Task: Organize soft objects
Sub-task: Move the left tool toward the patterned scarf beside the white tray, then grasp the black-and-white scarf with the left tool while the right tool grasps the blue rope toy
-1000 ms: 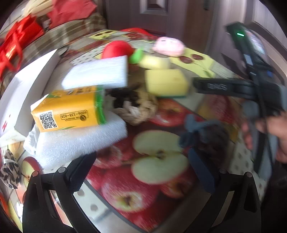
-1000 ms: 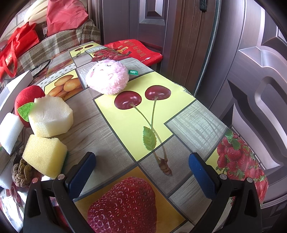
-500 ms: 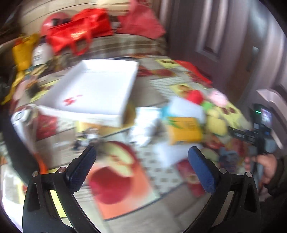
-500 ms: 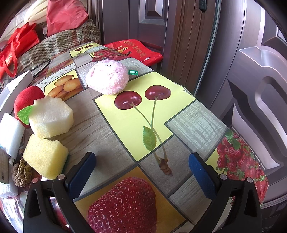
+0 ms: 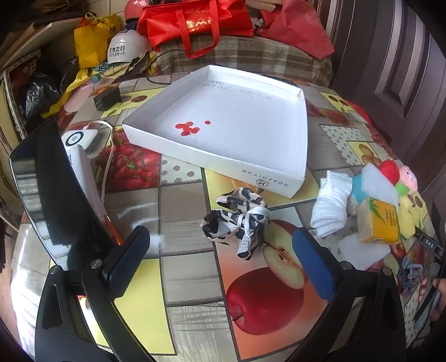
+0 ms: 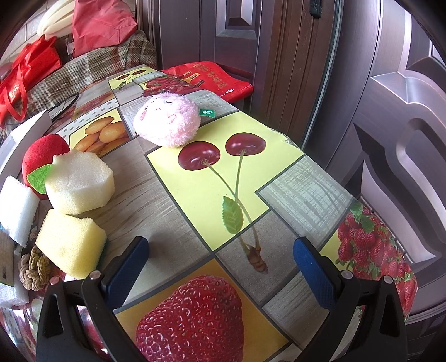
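Observation:
My left gripper [image 5: 220, 260] is open above the fruit-print table, just short of a crumpled black-and-white spotted cloth [image 5: 237, 220]. Behind the cloth lies an empty white shallow box [image 5: 223, 131]. To the right sit white socks [image 5: 331, 206], a yellow tissue pack [image 5: 379, 222], white foam [image 5: 376, 183] and a red plush apple [image 5: 388, 171]. My right gripper [image 6: 220, 264] is open with nothing between its fingers. Ahead of it lies a pink plush [image 6: 167, 122], and to its left a yellow sponge [image 6: 69, 242], a pale foam block [image 6: 79, 183], the red plush apple [image 6: 41, 156] and a rope knot [image 6: 34, 268].
A dark tablet [image 5: 53, 189] and a white charger [image 5: 79, 137] stand at the left. Red bags [image 5: 195, 22] and clutter lie on a plaid sofa behind the table. A wooden door [image 6: 362, 83] is close beyond the table's right edge. A hand [image 5: 434, 292] holds the other gripper at far right.
My left gripper has pulled back and swung left, from close to the soft pile to facing the white box and the spotted cloth. The right gripper has hardly moved.

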Action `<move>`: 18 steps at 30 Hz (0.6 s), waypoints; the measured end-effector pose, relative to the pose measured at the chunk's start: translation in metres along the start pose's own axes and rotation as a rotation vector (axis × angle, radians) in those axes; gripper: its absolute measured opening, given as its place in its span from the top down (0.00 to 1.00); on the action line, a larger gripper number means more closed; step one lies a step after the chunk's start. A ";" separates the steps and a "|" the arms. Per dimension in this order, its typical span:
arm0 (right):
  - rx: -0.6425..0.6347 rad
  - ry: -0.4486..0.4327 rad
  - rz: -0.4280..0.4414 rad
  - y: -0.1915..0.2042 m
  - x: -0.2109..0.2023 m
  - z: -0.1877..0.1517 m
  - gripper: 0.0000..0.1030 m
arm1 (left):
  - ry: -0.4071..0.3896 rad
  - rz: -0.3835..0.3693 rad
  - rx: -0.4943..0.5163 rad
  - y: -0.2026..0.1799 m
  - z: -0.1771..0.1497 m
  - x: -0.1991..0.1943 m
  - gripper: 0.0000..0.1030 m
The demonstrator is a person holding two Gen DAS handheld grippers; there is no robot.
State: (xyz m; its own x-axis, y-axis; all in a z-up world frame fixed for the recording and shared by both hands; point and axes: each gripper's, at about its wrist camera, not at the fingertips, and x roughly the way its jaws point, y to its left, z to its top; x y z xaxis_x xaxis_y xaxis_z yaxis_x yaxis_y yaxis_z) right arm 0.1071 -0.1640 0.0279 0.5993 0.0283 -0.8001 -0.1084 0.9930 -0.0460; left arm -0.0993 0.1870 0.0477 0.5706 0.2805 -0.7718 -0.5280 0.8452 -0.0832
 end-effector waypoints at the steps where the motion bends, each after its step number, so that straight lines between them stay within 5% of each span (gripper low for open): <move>1: 0.000 0.000 0.000 0.000 0.000 0.000 0.00 | 0.011 0.001 -0.005 0.002 0.000 0.004 0.00; 18: 0.000 0.000 0.000 0.000 0.000 -0.001 0.00 | 0.127 -0.036 -0.001 0.006 0.001 0.041 0.00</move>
State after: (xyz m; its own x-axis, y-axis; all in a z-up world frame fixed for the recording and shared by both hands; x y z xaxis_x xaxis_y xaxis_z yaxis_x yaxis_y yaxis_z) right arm 0.1062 -0.1638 0.0278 0.5992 0.0286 -0.8001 -0.1084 0.9931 -0.0457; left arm -0.0783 0.2040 0.0168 0.5051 0.1906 -0.8418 -0.5093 0.8532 -0.1124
